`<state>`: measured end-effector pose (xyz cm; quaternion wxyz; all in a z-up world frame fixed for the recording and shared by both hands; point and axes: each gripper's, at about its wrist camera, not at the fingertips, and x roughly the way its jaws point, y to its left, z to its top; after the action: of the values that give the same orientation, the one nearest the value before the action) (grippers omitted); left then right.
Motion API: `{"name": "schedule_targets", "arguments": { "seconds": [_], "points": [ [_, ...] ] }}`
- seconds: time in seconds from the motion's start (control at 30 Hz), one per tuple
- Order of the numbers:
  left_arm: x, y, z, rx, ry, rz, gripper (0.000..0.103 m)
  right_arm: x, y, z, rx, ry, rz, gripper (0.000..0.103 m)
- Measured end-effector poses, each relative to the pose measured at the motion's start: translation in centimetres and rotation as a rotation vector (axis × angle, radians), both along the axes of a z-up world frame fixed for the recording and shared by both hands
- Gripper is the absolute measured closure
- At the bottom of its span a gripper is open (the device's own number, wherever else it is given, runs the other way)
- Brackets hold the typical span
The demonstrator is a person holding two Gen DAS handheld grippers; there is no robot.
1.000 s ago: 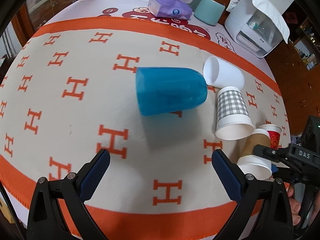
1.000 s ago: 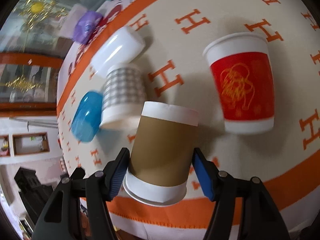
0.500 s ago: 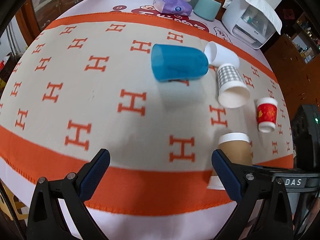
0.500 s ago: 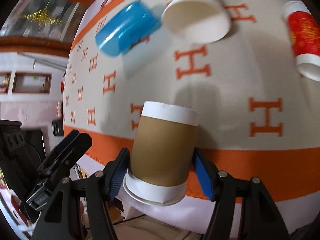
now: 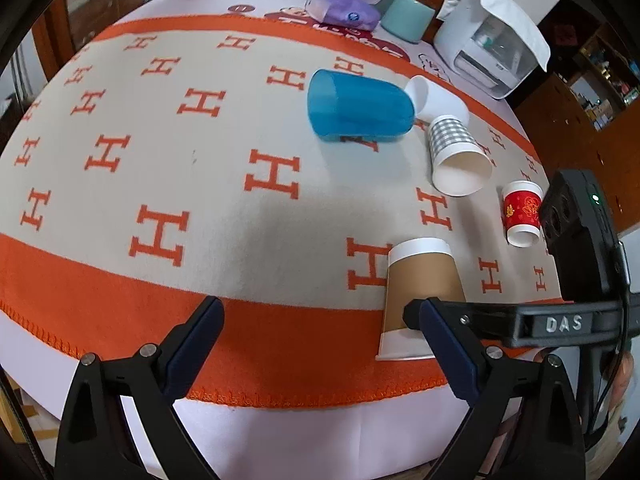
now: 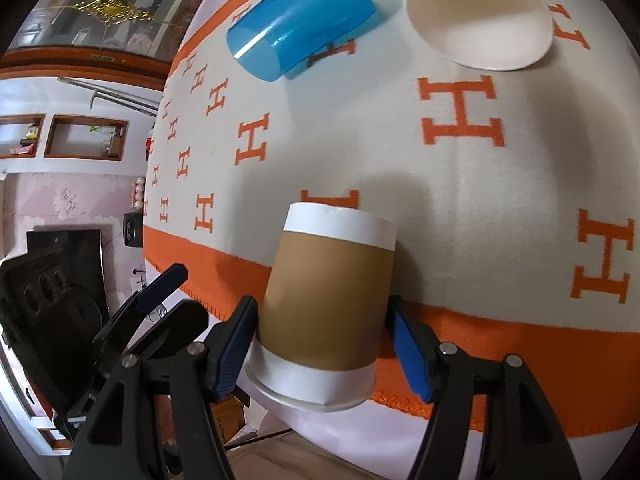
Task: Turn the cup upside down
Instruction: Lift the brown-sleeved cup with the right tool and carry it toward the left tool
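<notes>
A brown paper cup (image 6: 326, 300) with white bands sits between the blue pads of my right gripper (image 6: 322, 344), which is shut on it. In the left wrist view the cup (image 5: 420, 292) stands mouth down on the orange border of the cloth near the table's front edge, with the right gripper's finger (image 5: 480, 320) across its lower part. My left gripper (image 5: 320, 344) is open and empty, above the front edge to the cup's left.
A blue cup (image 5: 356, 110), a white cup (image 5: 436, 100) and a checked paper cup (image 5: 456, 152) lie on their sides behind. A small red cup (image 5: 520, 216) stands mouth down at right. A tissue pack (image 5: 344, 10), teal cup (image 5: 406, 22) and white machine (image 5: 492, 40) stand at the back.
My right gripper has turned and carried the brown cup toward the table's front edge, and it now stands mouth down on the orange border. My left gripper has pulled back from the blue cup.
</notes>
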<state>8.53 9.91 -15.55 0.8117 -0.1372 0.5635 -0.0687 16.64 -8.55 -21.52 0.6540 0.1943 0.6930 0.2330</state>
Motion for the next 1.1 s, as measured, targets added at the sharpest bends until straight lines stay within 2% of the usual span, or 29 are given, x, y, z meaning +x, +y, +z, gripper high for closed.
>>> {"name": "schedule_targets", "arguments": {
  "seconds": [0.23,0.33,0.63,0.97,1.1],
  "points": [
    [0.3,0.5,-0.4,-0.002,0.022,0.021,0.006,-0.2,-1.5,0.2,0.044,0.005,-0.074,0.034],
    [0.4,0.7,-0.6,-0.017,0.032,0.028,0.006,-0.4,-1.7,0.2,0.045,0.006,-0.083,0.029],
    [0.5,0.4,-0.6,-0.034,0.047,0.017,0.006,-1.3,-2.4,1.4,0.06,-0.015,-0.081,0.028],
    [1.1,-1.6,0.0,-0.067,0.077,-0.071,0.006,-3.8,-5.7,3.1,0.044,-0.124,-0.14,0.028],
    [1.5,-2.6,0.1,-0.096,0.094,-0.108,0.006,-4.8,-6.9,3.8,-0.002,-0.2,-0.187,0.029]
  ]
}}
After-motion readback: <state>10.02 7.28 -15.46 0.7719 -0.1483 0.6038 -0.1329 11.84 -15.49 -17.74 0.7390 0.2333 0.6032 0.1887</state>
